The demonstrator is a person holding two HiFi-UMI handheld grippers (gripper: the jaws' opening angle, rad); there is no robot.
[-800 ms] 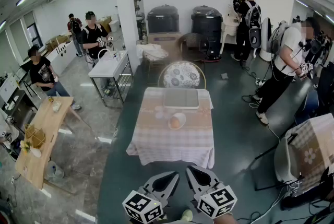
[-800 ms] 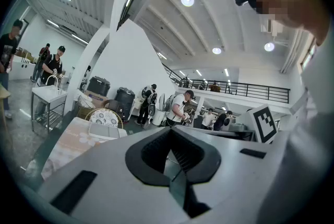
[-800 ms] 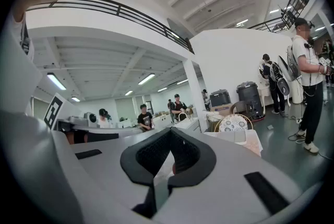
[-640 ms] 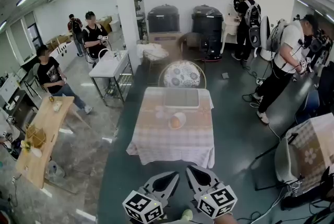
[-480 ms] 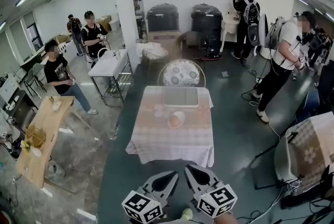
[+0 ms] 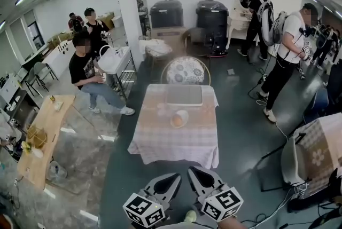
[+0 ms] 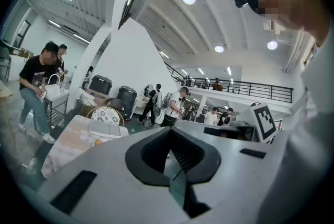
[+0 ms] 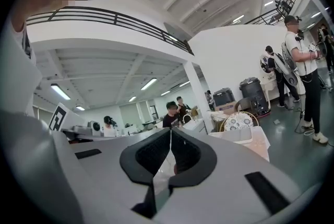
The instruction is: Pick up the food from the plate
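Observation:
A white plate (image 6: 180, 118) with an orange piece of food (image 6: 176, 121) sits on the table with the checked cloth (image 6: 173, 140), in front of a grey tray (image 6: 184, 95). Both grippers hang low and near me, well short of the table's front edge. My left gripper (image 6: 170, 182) is shut with nothing in it, and my right gripper (image 6: 202, 178) beside it is shut and empty too. In the left gripper view the shut jaws (image 7: 171, 131) point past the table, with the food (image 7: 97, 141) small at the left. The right gripper (image 8: 170, 134) shows the tray (image 8: 237, 135) off to its right.
A person in a black shirt (image 6: 88, 76) walks close to the table's left side. A round-backed chair (image 6: 185, 70) stands behind the table. A wooden table (image 6: 40, 137) is at the left, a checked seat (image 6: 315, 153) at the right, and people (image 6: 288, 46) stand at the back right.
The person in the black shirt has walked from the far left towards the table. The people at the back right have shifted. Both grippers have barely moved and stay shut.

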